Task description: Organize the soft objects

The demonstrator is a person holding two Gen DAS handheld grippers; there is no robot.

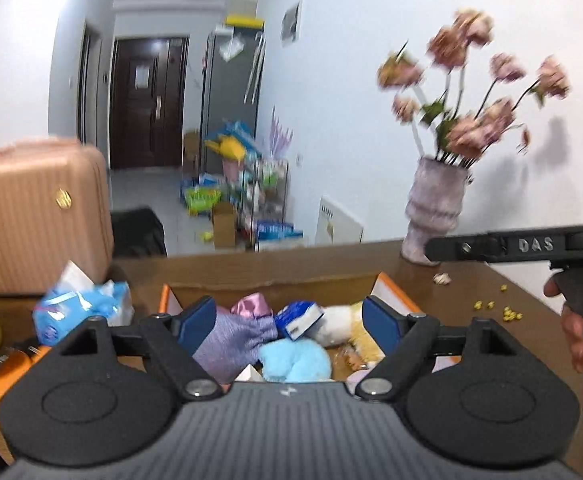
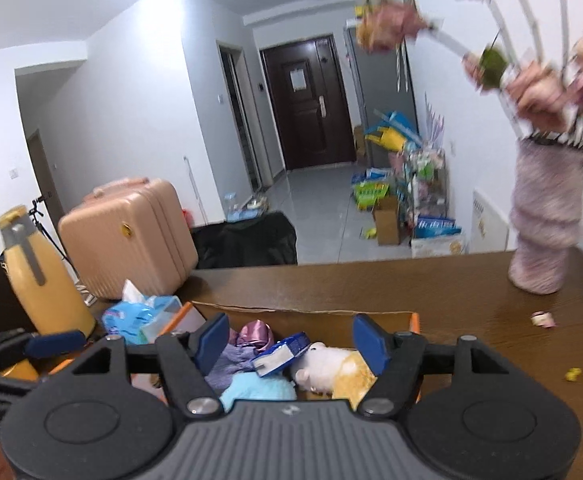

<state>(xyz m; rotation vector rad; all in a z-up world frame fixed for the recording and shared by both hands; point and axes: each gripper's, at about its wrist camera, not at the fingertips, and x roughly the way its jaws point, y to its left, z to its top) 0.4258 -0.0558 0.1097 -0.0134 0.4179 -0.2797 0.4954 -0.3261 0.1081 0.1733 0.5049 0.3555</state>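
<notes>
Inside the cardboard box (image 1: 251,276) lie a purple cloth (image 1: 231,340), pink satin pouch (image 1: 251,306), blue plush (image 1: 295,360) and white plush toy (image 1: 339,326). Left gripper (image 1: 289,320) and right gripper (image 2: 289,340) hover wide and empty; sorting appears largely done, with the tissue pack (image 1: 79,312) outside.

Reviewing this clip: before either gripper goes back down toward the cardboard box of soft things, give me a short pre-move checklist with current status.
1. Left gripper empty, jaws apart: ok.
2. Right gripper empty, jaws apart: ok.
3. Both grippers above the cardboard box, touching nothing: ok.
4. Soft items inside box, light blue plush, purple cloth, white plush toy: ok.
5. Tissue pack outside box, on the table: not ok.
6. Flower vase upright, clear of the box: ok.
</notes>
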